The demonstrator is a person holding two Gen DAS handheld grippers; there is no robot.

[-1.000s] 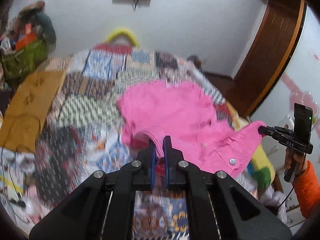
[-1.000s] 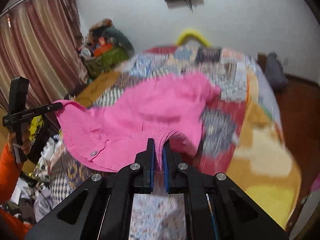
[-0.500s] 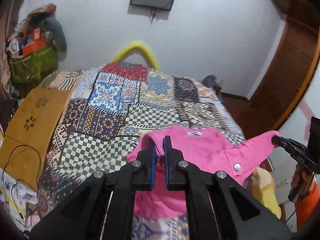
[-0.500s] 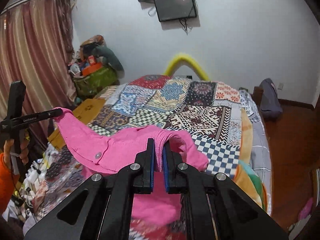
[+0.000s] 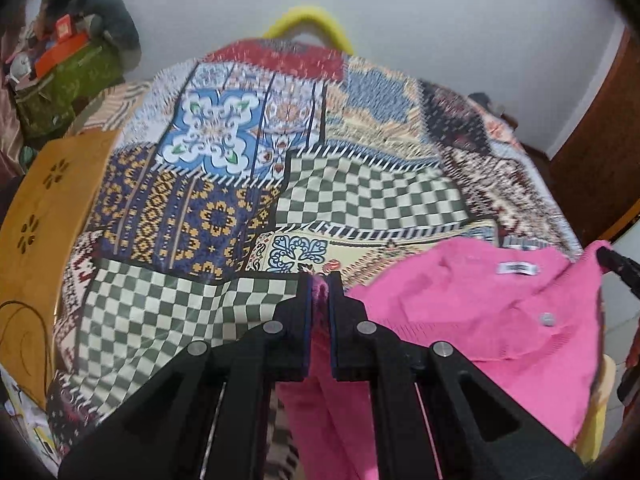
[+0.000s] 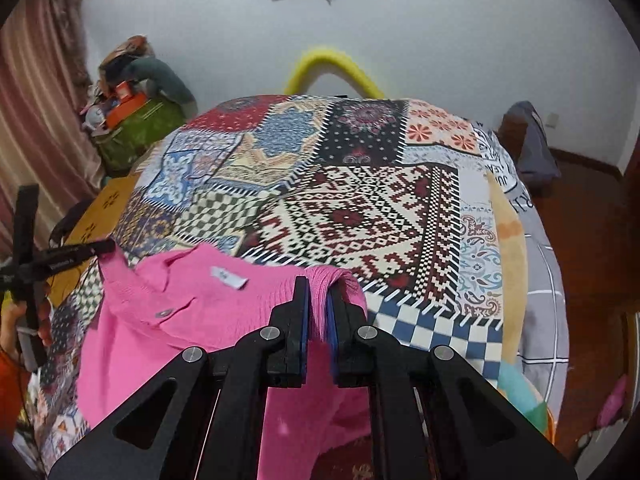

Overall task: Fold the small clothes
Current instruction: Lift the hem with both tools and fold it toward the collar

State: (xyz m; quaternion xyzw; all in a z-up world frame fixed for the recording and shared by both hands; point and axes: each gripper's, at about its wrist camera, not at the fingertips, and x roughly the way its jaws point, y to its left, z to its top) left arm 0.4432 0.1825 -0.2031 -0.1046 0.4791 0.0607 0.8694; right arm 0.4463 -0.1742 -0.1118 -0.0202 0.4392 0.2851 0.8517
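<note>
Pink top [image 5: 492, 312]: top edge strung left–right between left gripper [image 5: 319, 280] and right gripper [image 6: 318, 284] (both clamped on knit), body draping near edge of quilt [image 6: 360, 208].

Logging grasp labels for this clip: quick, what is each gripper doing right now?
Left gripper: closed, fingers pinching an edge of the pink knit cardigan.
Right gripper: closed on another ribbed edge of the same cardigan.

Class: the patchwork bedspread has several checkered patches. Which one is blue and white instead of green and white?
The blue-and-white checkered patch near the bedspread's front edge, just right of the right gripper in its wrist view. The other checkered patches are dull green and white.
</note>
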